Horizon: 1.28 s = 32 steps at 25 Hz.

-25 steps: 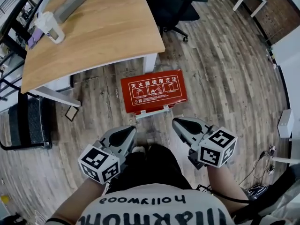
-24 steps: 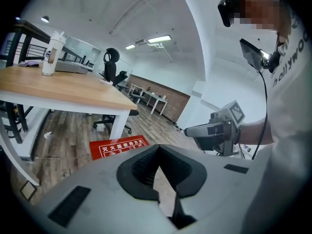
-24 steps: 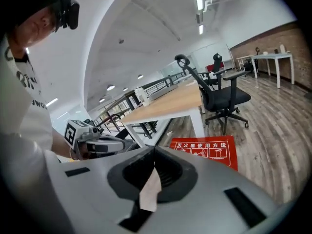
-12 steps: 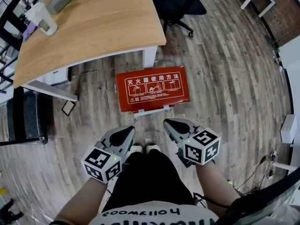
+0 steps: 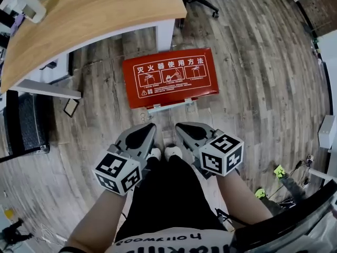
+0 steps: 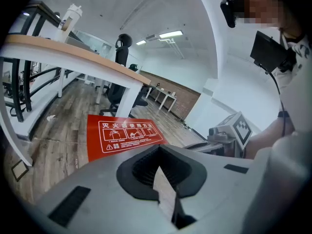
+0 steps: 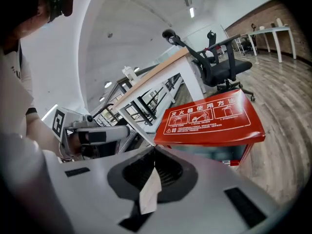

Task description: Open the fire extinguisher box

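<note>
Office, open-plan, as I find it around me. Contents: long wood-topped desk (image 5: 95, 15) on white legs; black swivel chair (image 7: 222, 69) on castors; white tables (image 7: 265, 29) along a brick wall (image 7: 263, 16); plank floor (image 5: 253, 88); ceiling light panels (image 6: 170, 34); red fire extinguisher box (image 5: 171, 77) on the floor beside the desk.

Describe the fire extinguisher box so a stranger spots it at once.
Find the big wooden desk at the top of the head view. On the floor before its white leg lies the fire extinguisher box. It alone is bright red, with white pictogram instructions on its lid.
</note>
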{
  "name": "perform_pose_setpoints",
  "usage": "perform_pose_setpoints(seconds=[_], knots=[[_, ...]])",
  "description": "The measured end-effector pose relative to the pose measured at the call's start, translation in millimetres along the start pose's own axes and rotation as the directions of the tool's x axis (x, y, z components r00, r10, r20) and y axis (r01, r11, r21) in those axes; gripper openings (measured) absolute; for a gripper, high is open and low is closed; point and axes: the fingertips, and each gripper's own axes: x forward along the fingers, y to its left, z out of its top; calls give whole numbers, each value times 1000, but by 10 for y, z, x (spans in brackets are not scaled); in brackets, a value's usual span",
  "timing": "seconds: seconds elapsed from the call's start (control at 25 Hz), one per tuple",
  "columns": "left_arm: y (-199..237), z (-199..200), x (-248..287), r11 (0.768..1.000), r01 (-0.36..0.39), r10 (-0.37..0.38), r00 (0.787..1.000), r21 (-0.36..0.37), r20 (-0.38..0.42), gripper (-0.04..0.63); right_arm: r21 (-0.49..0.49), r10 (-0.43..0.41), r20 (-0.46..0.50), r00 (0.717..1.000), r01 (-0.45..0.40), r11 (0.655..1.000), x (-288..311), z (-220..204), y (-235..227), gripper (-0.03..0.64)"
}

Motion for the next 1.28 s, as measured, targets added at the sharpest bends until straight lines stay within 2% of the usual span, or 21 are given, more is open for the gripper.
perform_pose_setpoints(seconds=[0.24,0.52,0.64,0.8,1.04,1.16,1.28], knots=[[236,-241,100,999,-23,22,999,-42,-23,5,-1,-14,-28,1000,14,1000,150,-194,-216,9],[404,-432,298,997,-19,15,999,-79,-48,5,50,0,19,1000,-1,999,339,-186,-534,9],[455,-492,387,998,10,-14,998,-67,-57,5,68,8,35,999,-10,998,459,-204,-695,9],[650,-563,542,998,2,-6,998,-64,-62,5,91,8,51,999,-12,996,637,-222,-913,9],[760,-712,657,999,21,-24,997,-46,-70,5,67,25,35,999,-28,997,833,-360,-1065,9],[810,-801,677,998,38,-40,998,-44,-50,5,55,45,65,997,-49,997,913,-391,-1133,9],[811,-882,705,994,101,-101,995,-35,-3,5,47,101,124,987,-107,993,976,-398,-1153,11]])
